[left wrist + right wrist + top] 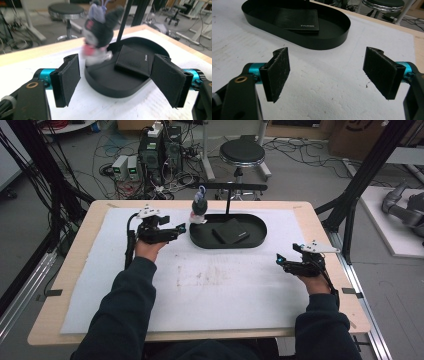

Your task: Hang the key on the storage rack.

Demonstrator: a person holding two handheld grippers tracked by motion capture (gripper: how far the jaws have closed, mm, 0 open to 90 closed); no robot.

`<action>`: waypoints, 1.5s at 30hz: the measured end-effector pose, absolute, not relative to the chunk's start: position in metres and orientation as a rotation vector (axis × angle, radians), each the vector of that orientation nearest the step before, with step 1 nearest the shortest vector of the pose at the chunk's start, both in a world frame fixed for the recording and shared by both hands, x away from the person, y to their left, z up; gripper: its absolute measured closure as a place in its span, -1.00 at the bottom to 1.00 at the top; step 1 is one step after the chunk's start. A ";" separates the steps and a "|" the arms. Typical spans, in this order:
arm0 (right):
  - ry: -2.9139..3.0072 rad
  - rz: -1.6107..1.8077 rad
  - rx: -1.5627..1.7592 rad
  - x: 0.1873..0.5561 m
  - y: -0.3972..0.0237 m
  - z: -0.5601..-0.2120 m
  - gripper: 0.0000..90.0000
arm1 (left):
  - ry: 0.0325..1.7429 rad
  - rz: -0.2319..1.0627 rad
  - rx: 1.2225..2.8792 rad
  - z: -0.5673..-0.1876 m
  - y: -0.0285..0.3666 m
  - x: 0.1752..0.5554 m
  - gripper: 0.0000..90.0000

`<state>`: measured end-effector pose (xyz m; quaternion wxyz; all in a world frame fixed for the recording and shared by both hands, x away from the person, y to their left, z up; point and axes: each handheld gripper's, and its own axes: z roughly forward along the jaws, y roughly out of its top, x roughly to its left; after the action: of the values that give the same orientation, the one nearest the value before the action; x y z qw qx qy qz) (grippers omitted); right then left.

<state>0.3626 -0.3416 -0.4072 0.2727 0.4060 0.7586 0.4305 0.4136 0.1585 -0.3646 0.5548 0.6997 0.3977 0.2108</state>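
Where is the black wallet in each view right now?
High view: the black wallet lies in the oval black tray, top centre, right of the plush toy.
Left gripper view: the wallet is centre right, in the tray.
Right gripper view: the wallet is at the top, left of centre.
Shared landmark: the tray.

Overhead camera, two close tray-facing (260,227) views

Plush toy (98,37) — upright in tray (120,85)
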 end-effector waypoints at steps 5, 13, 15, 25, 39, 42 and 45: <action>2.065 1.147 1.071 0.361 -0.337 -0.407 -0.51 | 0.938 0.599 1.647 -0.374 0.184 0.388 -0.50; 2.078 1.132 1.053 0.353 -0.335 -0.405 -0.51 | 0.924 0.695 1.645 -0.388 0.211 0.360 -0.50; 2.075 1.126 1.053 0.352 -0.334 -0.405 -0.51 | 0.921 0.697 1.647 -0.393 0.214 0.355 -0.50; 2.068 1.113 1.070 0.350 -0.333 -0.405 -0.51 | 0.944 0.688 1.625 -0.400 0.223 0.347 -0.49; 2.073 1.106 1.075 0.353 -0.334 -0.408 -0.51 | 0.964 0.690 1.625 -0.403 0.228 0.346 -0.48; 2.077 1.102 1.079 0.353 -0.333 -0.408 -0.51 | 0.975 0.684 1.625 -0.403 0.229 0.346 -0.48; 2.079 1.104 1.076 0.353 -0.332 -0.408 -0.51 | 0.979 0.677 1.616 -0.404 0.230 0.347 -0.48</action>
<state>0.3532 -0.3325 -0.4084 0.2732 0.3998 0.7728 0.4103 0.3471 0.2295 -0.4036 0.5374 0.6791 0.4113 0.2845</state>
